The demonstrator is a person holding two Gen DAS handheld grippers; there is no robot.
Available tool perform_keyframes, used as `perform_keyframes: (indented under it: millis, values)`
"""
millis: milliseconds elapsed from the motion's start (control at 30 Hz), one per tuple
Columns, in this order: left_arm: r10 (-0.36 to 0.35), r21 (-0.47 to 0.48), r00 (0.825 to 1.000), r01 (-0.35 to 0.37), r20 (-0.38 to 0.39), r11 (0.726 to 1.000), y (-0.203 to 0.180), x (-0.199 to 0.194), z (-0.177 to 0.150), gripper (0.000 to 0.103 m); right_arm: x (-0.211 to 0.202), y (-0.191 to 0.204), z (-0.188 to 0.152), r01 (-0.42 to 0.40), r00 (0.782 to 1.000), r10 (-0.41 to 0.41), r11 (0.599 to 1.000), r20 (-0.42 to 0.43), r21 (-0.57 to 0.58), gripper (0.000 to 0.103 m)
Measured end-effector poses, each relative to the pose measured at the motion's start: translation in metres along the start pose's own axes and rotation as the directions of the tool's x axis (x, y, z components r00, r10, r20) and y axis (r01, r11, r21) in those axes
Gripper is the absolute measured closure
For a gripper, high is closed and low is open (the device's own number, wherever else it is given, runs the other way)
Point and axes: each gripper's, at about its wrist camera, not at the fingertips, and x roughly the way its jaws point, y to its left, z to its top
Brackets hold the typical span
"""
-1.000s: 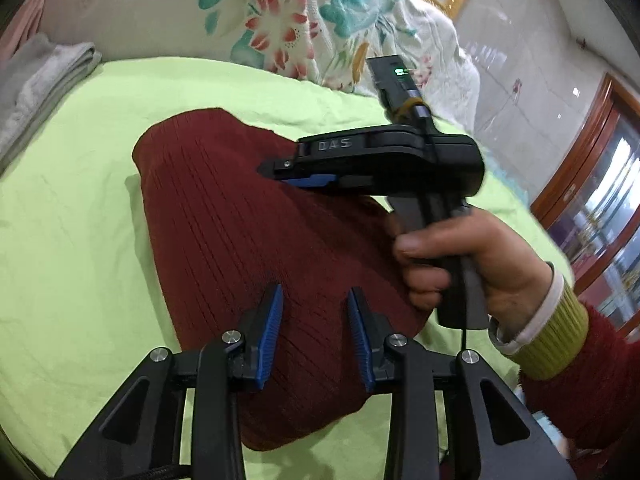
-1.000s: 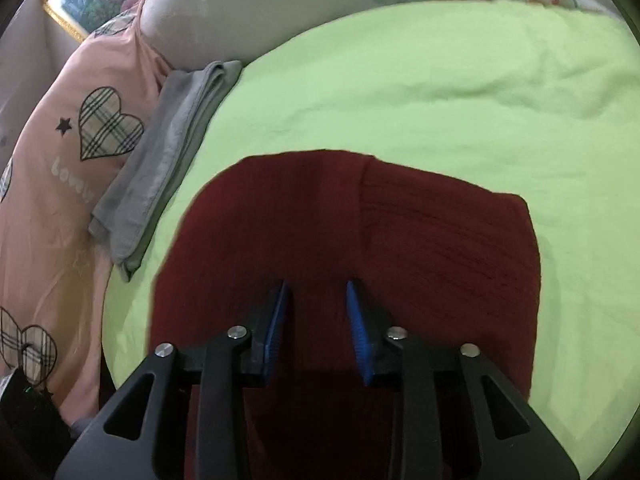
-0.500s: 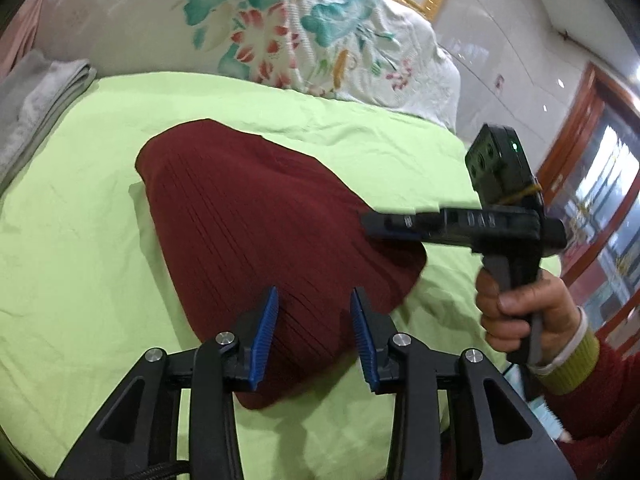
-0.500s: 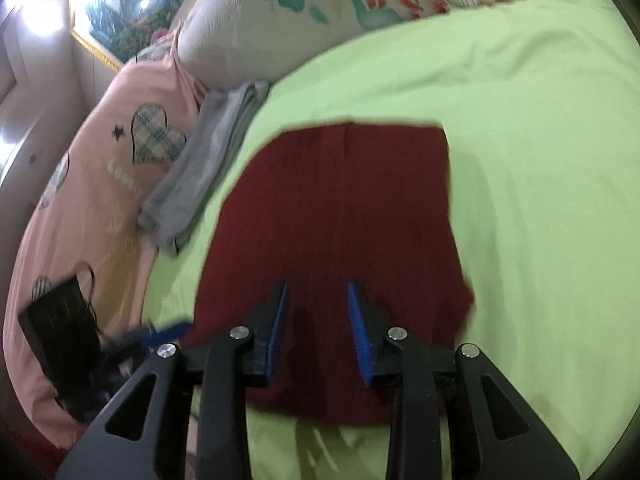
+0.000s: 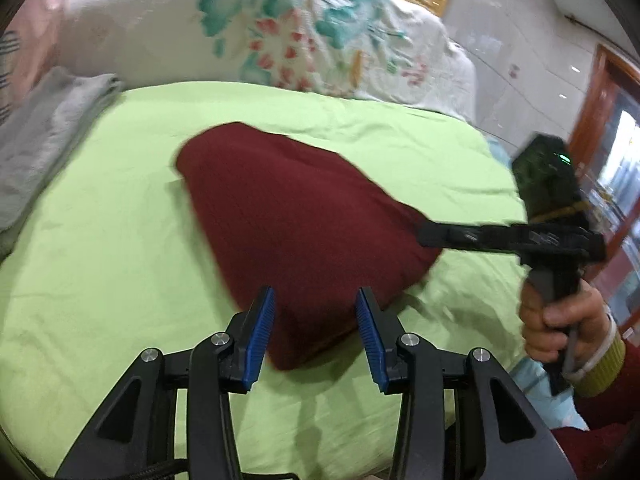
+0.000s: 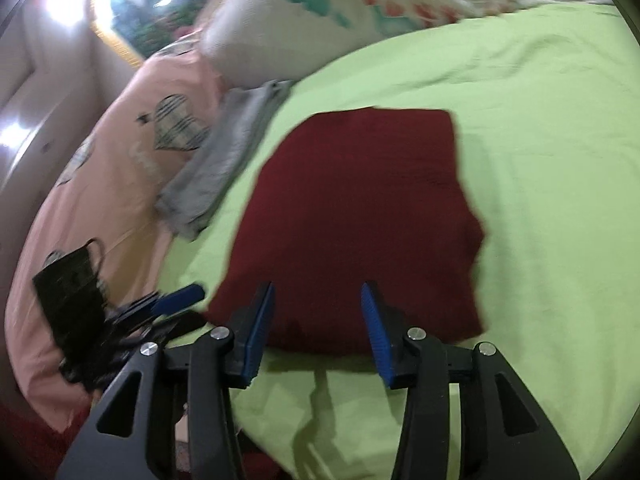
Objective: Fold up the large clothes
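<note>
A dark red knitted garment lies folded flat on the green bedsheet; it also shows in the right wrist view. My left gripper is open and empty above the garment's near corner. My right gripper is open and empty over the garment's near edge. In the left wrist view the right gripper is seen side-on at the garment's right edge, held by a hand. The left gripper shows at the left in the right wrist view.
A folded grey cloth lies at the sheet's left edge, also in the right wrist view. A floral quilt lies at the head of the bed. A pink heart-print pillow is beside the grey cloth. A wooden door stands at the right.
Both grippers have pulled back from the garment toward the near edge of the bed. The right gripper moved from over the garment's middle to its right edge. The garment stayed flat.
</note>
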Motion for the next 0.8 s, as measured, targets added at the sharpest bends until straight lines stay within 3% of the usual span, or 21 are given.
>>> perform_keyframes:
  millis: [167,333,500,667,800]
  values:
    - [-0.006,-0.07,0.999,0.009,0.042,0.997,0.017,-0.016,0.006,0.061,0.024,0.027,-0.029,-0.063,0.993,0.053,0.993,-0.102,-0.098,0.057]
    - [-0.057,0.001,0.996,0.057,0.072,0.998,0.003,-0.011,0.038,0.06,0.068,0.044,-0.049,-0.03,0.992,0.01,0.988,-0.129,-0.15,0.066]
    - [-0.129,0.067,0.991,0.13,-0.029,0.989,-0.004,0.029,0.075,0.06,0.082,0.063,-0.047,-0.043,0.998,0.029,0.966,-0.059,-0.254,0.063]
    - [-0.08,0.123,0.981,0.103,-0.178,0.987,0.002,0.073,0.083,0.062,0.085,0.062,-0.045,-0.081,0.997,0.078,0.964,-0.024,-0.252,0.057]
    - [-0.16,0.061,0.963,0.177,-0.218,0.982,0.022,0.09,0.077,0.063,0.088,0.053,-0.044,-0.116,0.993,0.109,0.962,-0.041,-0.246,0.056]
